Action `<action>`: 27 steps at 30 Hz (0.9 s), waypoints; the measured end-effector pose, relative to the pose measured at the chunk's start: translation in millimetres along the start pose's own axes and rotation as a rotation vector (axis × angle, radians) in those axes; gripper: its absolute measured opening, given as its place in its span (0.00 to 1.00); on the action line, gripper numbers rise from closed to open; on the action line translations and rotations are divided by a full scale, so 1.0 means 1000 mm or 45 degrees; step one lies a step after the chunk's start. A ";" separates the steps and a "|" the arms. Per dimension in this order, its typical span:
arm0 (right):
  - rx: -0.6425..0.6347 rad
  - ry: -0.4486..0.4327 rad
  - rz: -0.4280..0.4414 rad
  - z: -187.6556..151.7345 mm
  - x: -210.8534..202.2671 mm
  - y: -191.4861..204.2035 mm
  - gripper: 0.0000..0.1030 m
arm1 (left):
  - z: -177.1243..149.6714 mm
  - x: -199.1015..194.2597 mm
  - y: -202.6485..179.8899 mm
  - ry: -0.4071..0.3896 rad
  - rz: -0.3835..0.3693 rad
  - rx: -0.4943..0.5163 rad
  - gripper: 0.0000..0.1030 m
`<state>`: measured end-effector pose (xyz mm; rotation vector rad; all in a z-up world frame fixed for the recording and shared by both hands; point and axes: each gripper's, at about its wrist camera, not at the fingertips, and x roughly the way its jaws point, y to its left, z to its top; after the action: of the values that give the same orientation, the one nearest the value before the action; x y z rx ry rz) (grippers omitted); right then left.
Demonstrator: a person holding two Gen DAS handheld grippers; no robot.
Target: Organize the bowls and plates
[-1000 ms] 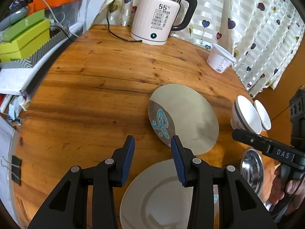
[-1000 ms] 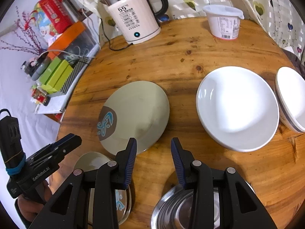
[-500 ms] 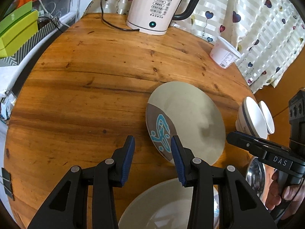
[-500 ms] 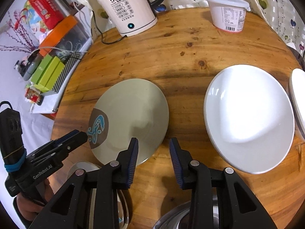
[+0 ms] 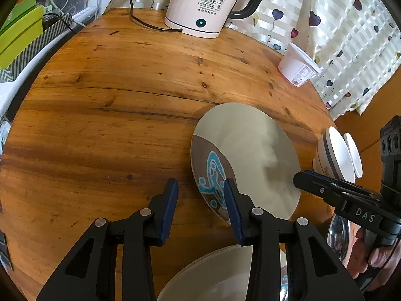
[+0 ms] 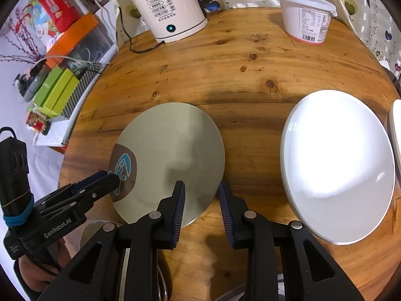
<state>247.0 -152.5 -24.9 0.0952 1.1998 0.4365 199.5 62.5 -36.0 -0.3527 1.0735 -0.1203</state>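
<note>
1. Grey-green plate (image 5: 246,160) with a brown patch and blue motif lies flat on the round wooden table (image 5: 125,105), centre-right of the left wrist frame and centre of the right wrist frame (image 6: 170,158).
2. Left gripper (image 5: 200,195): jaws well apart, nothing held. They straddle the plate's brown-patch rim, one finger over bare wood, the other over the blue motif.
3. Right gripper (image 6: 201,195): jaws likewise wide, empty, straddling the plate's opposite near edge.
4. Handling estimate: glazed ceramic, stiff, fairly heavy, slick, chips if dropped or knocked. It lies flat, so a finger probably has to slide under the raised rim; pinching the rim's thickness looks like the only hold.
5. White deep plate (image 6: 338,165) sits right of frame, apart from the grey one. White bowls (image 5: 337,154) stand at the table's right edge.
6. Another pale plate (image 5: 215,273) is at bottom of the left frame, partly hidden by the fingers.
7. Electric kettle (image 6: 170,7) and a white tub (image 6: 307,17) sit at the top, well clear.
</note>
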 end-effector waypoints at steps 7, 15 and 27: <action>-0.015 0.001 -0.018 0.004 0.003 0.001 0.26 | 0.002 0.006 -0.003 0.011 -0.017 0.012 0.32; -0.039 -0.001 -0.034 0.007 0.004 0.000 0.17 | 0.003 0.007 -0.004 0.005 -0.022 0.015 0.30; -0.027 0.007 -0.054 0.009 0.009 -0.002 0.15 | 0.003 0.006 -0.003 -0.008 -0.017 0.016 0.29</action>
<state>258.3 -150.0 -29.7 0.0503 1.2006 0.4128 204.8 59.2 -38.7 -0.3486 1.0640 -0.1381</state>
